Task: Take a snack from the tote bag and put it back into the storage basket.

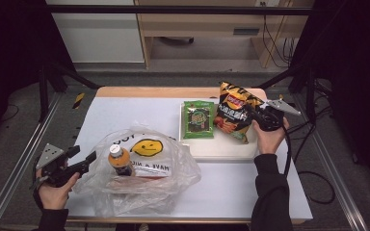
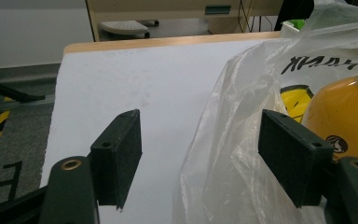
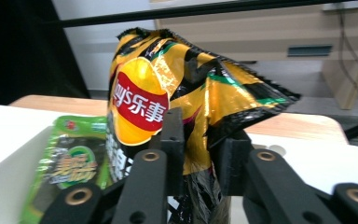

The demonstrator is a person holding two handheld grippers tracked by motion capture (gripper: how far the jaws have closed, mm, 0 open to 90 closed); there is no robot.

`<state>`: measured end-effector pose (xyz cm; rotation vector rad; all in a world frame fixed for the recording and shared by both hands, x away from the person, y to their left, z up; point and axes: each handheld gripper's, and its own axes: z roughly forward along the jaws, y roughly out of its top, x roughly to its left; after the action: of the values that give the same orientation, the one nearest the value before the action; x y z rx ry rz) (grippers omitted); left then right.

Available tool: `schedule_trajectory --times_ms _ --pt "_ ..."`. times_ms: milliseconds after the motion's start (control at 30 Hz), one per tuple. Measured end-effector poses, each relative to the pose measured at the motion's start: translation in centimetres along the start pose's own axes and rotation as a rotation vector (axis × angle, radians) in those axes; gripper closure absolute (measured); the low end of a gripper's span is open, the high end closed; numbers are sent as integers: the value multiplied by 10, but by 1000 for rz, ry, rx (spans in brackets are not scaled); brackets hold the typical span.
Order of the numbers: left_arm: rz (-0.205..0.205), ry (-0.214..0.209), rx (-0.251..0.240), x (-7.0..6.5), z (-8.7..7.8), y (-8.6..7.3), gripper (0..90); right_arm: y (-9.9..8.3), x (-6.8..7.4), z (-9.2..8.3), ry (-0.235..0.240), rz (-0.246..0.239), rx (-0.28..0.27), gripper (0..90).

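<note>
An orange and black chip bag stands tilted at the right of a white tray. Its lower part sits between the parted jaws of my right gripper. In the right gripper view the chip bag rises above that gripper. A green snack packet lies flat on the tray to its left, and the same green packet appears beside the jaws. My left gripper is open at the left edge of a clear plastic bag holding an orange-drink bottle. The bag's plastic bulges between the left gripper's jaws.
The white table top has free room at the left and back. Metal frame rails run along both sides. A wooden desk stands on the floor behind the table, with cables at the right.
</note>
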<state>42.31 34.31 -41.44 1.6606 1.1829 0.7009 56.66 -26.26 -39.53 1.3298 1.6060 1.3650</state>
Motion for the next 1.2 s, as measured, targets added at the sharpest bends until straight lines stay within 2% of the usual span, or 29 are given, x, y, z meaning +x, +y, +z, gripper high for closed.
schedule_trajectory --times_ms 167,233,300,467,633,700,733,767,800,833,900,933,1000,1067,1200 --pt "1 2 4 0 1 -1 299 -6 -7 11 -79 0 11 611" --pt "1 1 4 1 1 -1 299 -5 -8 11 -84 5 18 594" --pt "-2 2 6 1 1 -1 299 -5 -9 11 -97 15 17 520" --pt "-1 1 4 0 1 -1 300 -2 -7 3 -105 4 23 437" --pt "0 2 7 -1 2 -1 299 4 0 -12 -112 -10 31 427" --pt "-2 1 8 -1 2 -2 299 5 7 -18 -96 -23 55 519" --pt "-2 1 8 -1 2 -2 299 5 7 -18 -96 -23 55 519" --pt "-2 1 8 -1 2 -2 300 4 13 -20 -87 -40 84 596" --pt "-3 0 9 -1 2 -2 300 4 13 -20 -87 -40 84 596" --pt "-3 0 8 -1 2 -2 299 1 19 -21 -88 -52 82 677" --pt "-3 0 6 -1 1 -2 299 -1 20 -21 -80 -35 81 688" --pt "-4 0 7 -1 2 -2 299 -4 21 -18 -90 -51 99 736" --pt "-3 -1 8 -1 2 -2 299 -5 21 -16 -102 -59 99 765" --pt "-8 -2 7 -1 1 -2 299 -3 17 -12 -103 -32 90 832" --pt "-7 0 9 0 1 -2 299 -2 10 -3 -129 -25 100 838"
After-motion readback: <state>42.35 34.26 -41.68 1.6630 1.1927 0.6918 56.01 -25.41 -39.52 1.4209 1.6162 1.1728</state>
